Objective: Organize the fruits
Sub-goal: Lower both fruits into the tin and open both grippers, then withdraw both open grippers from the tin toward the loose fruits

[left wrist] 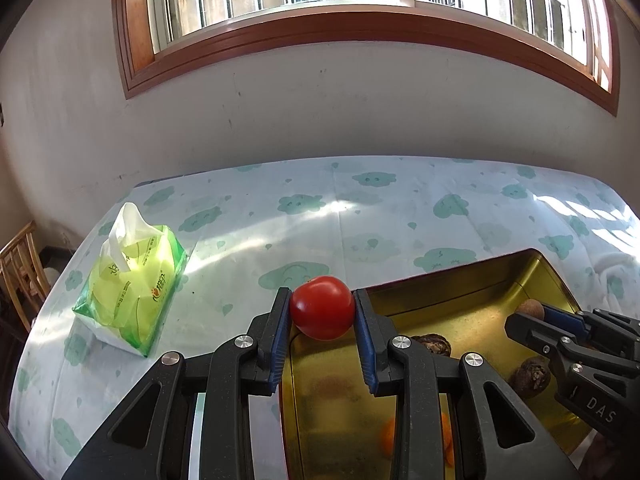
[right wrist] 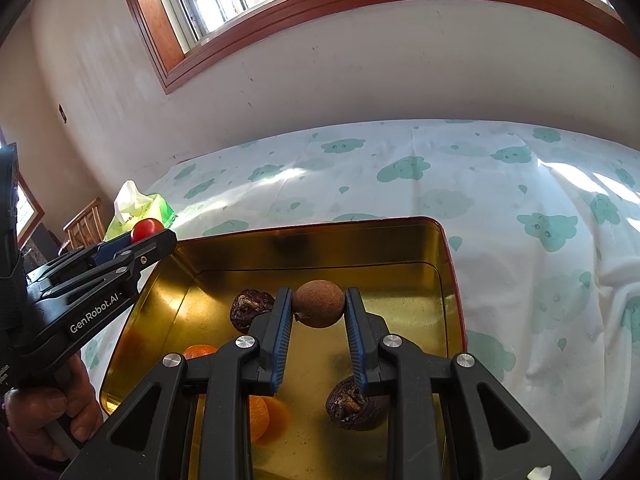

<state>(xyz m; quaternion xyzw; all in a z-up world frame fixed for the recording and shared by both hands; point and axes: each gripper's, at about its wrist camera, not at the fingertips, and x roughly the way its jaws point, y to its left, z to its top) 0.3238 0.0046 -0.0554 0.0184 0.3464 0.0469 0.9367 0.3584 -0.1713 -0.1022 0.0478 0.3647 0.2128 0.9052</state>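
My left gripper (left wrist: 322, 307) is shut on a red tomato (left wrist: 322, 307) and holds it above the left rim of the gold tin tray (left wrist: 472, 292). It also shows in the right wrist view (right wrist: 146, 236) with the tomato (right wrist: 145, 229). My right gripper (right wrist: 319, 308) is shut on a round brown fruit (right wrist: 319, 308) above the tray (right wrist: 400, 240). It shows in the left wrist view (left wrist: 532, 314) at the right. In the tray lie two dark wrinkled fruits (right wrist: 250, 308) (right wrist: 356, 404) and orange pieces (right wrist: 260, 412).
A green tissue pack (left wrist: 132, 292) lies on the table to the left of the tray. A cloud-print cloth (right wrist: 520, 200) covers the table. The wall and a window are behind. A wooden chair (left wrist: 20, 268) stands at the far left.
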